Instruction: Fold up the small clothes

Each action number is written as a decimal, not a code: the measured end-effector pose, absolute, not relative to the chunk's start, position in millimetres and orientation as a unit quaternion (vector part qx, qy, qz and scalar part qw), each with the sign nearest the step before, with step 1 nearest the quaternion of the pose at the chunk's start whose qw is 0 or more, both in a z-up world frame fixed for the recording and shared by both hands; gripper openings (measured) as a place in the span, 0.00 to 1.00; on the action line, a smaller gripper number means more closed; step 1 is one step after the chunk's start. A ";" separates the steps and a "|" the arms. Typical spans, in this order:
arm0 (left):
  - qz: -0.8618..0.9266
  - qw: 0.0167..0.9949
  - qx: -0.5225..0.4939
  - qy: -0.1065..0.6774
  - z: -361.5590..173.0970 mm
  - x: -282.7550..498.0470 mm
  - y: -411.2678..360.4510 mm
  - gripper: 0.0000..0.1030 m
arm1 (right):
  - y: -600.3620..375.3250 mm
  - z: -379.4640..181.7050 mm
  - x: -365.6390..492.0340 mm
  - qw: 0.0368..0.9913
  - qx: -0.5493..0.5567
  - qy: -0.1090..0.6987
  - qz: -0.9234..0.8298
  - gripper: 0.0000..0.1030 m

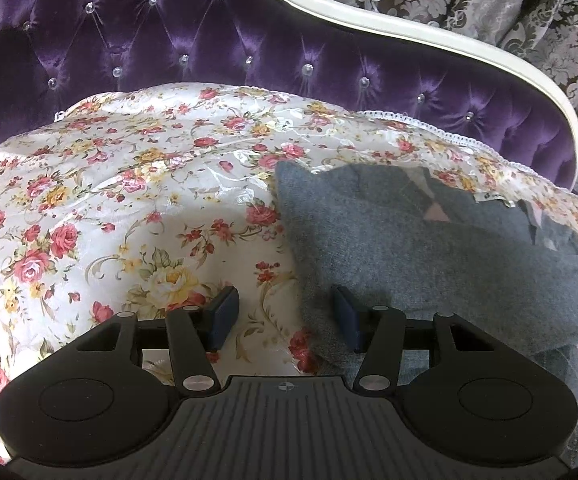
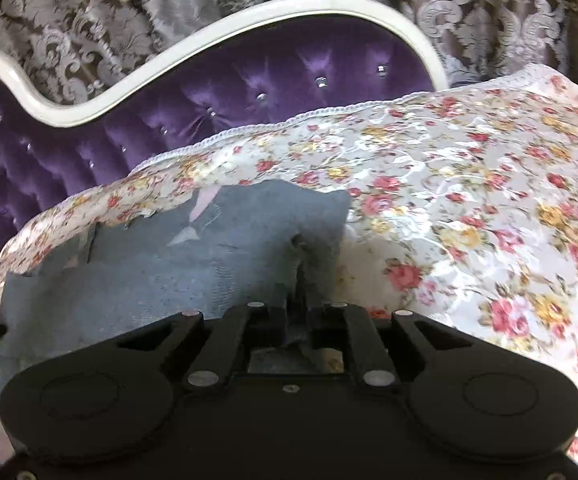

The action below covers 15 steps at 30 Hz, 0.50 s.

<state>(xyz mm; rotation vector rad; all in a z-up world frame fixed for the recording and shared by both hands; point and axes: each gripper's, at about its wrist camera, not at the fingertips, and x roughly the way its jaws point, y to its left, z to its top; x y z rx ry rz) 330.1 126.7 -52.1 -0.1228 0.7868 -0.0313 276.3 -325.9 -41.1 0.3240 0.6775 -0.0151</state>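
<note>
Grey sweater (image 1: pixel 429 248) lying half folded on the floral bedspread (image 1: pixel 109 200), right gripper (image 2: pixel 301 280) pinching it

The left gripper (image 1: pixel 285 316) is hovering with its fingers spread wide, gripping nothing, one blue pad (image 1: pixel 345 316) sitting just over the sweater's left edge and the other over bare floral cloth. The right gripper's fingers are squeezed together on a bunched fold of the grey knit (fabric is puckering right at the tips). Purple tufted headboard (image 2: pixel 209 108) with a cream frame is standing behind the bed, damask curtain (image 2: pixel 109 12) hanging beyond it
</note>
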 end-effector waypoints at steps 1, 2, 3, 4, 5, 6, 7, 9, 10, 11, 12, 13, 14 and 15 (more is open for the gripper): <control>-0.015 0.922 -0.060 0.382 -52.5 329.8 126.6 0.50 | -324.0 -39.7 272.3 0.933 0.152 0.326 -0.013 0.26; -0.016 0.923 -0.060 0.381 -52.8 329.6 126.4 0.50 | -320.1 -37.1 269.0 0.937 0.140 0.321 -0.015 0.38; -0.016 0.924 -0.058 0.379 -53.1 329.2 125.9 0.50 | -316.0 -34.8 265.8 0.940 0.130 0.315 -0.014 0.46; -0.015 0.924 -0.055 0.377 -53.3 328.7 124.8 0.51 | -311.2 -32.6 262.6 0.943 0.122 0.310 -0.010 0.57; -0.014 0.925 -0.053 0.375 -53.3 328.1 124.0 0.53 | -306.1 -30.3 259.6 0.945 0.115 0.306 -0.005 0.60; -0.015 0.927 -0.051 0.372 -53.4 327.3 123.4 0.57 | -301.7 -28.8 256.7 0.946 0.108 0.304 -0.001 0.60; -0.016 0.927 -0.051 0.370 -53.1 325.8 123.2 0.67 | -296.1 -27.3 252.6 0.948 0.101 0.302 0.005 0.61; -0.026 0.925 -0.056 0.374 -51.6 322.1 123.6 0.80 | -287.4 -26.0 246.1 0.949 0.094 0.300 0.019 0.70; -0.029 0.924 -0.060 0.377 -50.1 319.2 123.5 0.86 | -282.8 -25.2 241.4 0.950 0.090 0.297 0.027 0.75; -0.031 0.923 -0.062 0.379 -48.2 315.0 123.0 0.88 | -278.9 -24.7 238.1 0.951 0.086 0.294 0.033 0.76; -0.032 0.923 -0.061 0.379 -45.7 310.0 121.7 0.93 | -275.2 -23.9 233.9 0.952 0.081 0.292 0.038 0.76; -0.033 0.924 -0.055 0.377 -42.9 303.9 119.8 0.94 | -271.6 -23.0 229.6 0.952 0.077 0.292 0.044 0.80; -0.033 0.927 -0.045 0.372 -39.3 297.0 117.3 0.94 | -268.4 -22.4 225.8 0.952 0.075 0.292 0.049 0.87; -0.033 0.929 -0.037 0.366 -35.8 289.5 115.0 0.95 | -266.5 -21.3 221.7 0.952 0.077 0.292 0.056 0.90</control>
